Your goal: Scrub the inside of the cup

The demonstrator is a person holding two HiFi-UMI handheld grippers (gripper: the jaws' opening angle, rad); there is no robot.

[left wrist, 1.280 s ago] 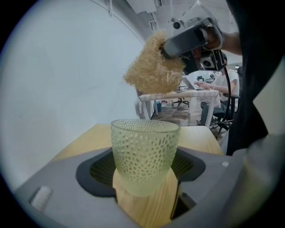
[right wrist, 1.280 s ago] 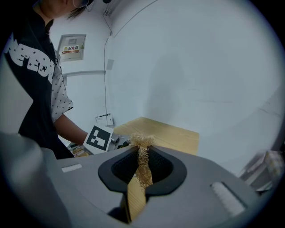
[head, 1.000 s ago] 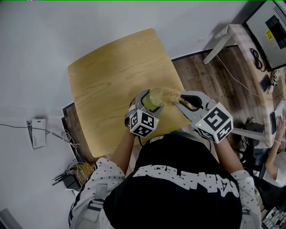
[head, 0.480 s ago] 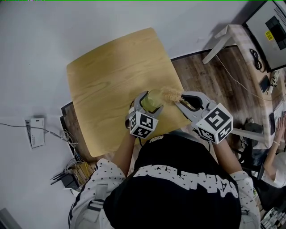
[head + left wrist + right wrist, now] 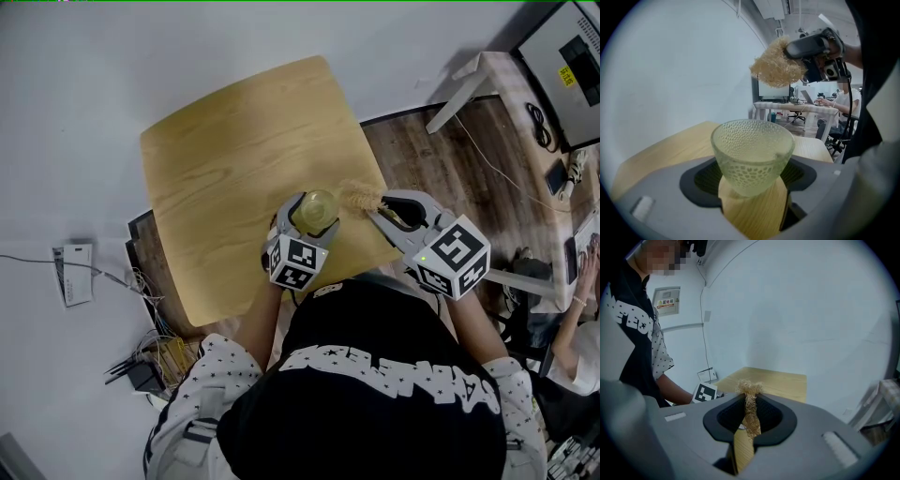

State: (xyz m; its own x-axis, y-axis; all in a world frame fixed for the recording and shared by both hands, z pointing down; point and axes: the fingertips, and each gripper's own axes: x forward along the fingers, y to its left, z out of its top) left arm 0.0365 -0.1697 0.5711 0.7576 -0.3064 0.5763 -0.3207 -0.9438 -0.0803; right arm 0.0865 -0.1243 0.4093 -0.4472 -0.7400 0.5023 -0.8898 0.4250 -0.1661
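Left gripper (image 5: 310,219): I had it clamped on the cup (image 5: 752,154), above the table (image 5: 225,150).
Right gripper (image 5: 749,416): pinched tight on the scrubber (image 5: 777,68).
Wall sign (image 5: 665,301): unreadable.
Change: scrubber had left the cup's mouth.

"Any writing to read here?"

"Hardly. A wall notice (image 5: 665,301) shows a red triangle and Chinese characters, too small to read. The shirt (image 5: 375,367) has white block letters, and a yellow sticker (image 5: 563,73) has print, both illegible."

one cup (image 5: 752,150), one scrubber (image 5: 777,68), two tongs: left tongs (image 5: 315,210), right tongs (image 5: 747,417)
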